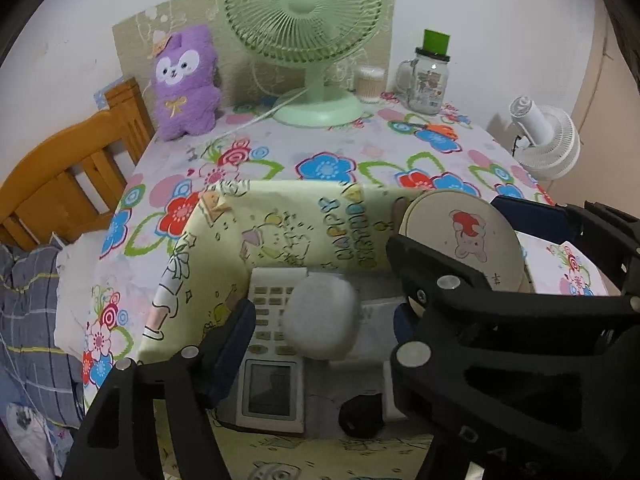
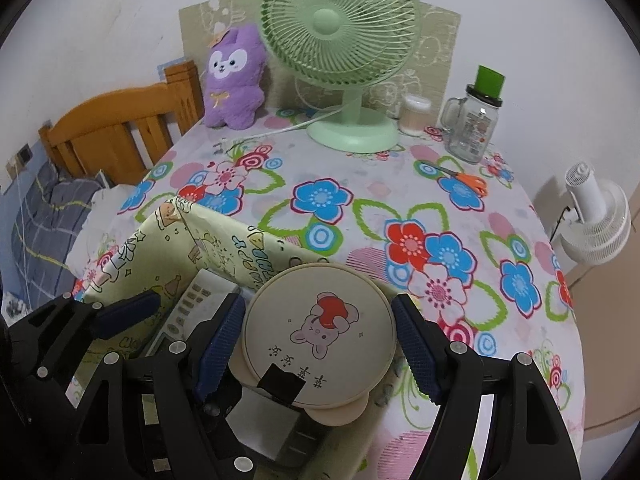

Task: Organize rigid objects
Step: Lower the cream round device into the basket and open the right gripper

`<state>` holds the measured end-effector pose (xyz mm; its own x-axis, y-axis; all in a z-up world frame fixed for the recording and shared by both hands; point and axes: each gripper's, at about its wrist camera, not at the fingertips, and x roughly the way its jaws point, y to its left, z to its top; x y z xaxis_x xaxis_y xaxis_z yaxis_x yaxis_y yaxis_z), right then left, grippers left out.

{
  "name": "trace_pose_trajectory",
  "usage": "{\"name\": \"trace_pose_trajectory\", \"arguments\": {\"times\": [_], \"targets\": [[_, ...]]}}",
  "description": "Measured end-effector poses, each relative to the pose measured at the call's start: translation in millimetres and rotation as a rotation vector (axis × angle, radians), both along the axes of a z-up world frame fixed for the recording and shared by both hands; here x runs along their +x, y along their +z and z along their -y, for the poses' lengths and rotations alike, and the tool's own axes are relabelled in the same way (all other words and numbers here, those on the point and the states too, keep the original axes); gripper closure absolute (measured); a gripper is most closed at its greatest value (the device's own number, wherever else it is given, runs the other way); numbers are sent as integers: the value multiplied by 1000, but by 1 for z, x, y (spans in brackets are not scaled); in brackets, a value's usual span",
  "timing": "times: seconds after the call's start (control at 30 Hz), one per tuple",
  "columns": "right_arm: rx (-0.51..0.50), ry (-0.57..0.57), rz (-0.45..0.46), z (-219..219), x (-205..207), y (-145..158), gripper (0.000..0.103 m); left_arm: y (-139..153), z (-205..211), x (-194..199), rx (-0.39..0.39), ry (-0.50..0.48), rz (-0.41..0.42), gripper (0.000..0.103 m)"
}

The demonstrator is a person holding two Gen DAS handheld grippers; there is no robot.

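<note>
A yellow cartoon-print box stands on the flowered table, also in the right wrist view. Inside lie a white remote control, a fuzzy white round object and a small black object. My left gripper is open above the box, its fingers either side of the fuzzy object. My right gripper is shut on a round beige mirror with a bear picture, held at the box's right edge; the mirror also shows in the left wrist view.
At the back of the table stand a green fan, a purple plush toy, a cotton swab tub and a glass jar with green lid. Orange scissors lie nearby. A white fan stands off right; a wooden bed frame left.
</note>
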<state>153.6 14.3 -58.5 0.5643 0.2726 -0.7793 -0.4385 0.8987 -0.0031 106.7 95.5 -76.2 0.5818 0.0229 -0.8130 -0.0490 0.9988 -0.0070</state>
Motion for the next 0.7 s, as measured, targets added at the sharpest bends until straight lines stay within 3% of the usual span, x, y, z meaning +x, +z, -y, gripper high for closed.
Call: {"name": "trace_pose_trajectory", "arguments": {"times": [0.33, 0.7], "targets": [[-22, 9, -34, -7, 7, -10, 19, -2, 1, 1, 14, -25, -6, 28], [5, 15, -11, 4, -13, 5, 8, 13, 7, -15, 9, -38, 24, 14]]}}
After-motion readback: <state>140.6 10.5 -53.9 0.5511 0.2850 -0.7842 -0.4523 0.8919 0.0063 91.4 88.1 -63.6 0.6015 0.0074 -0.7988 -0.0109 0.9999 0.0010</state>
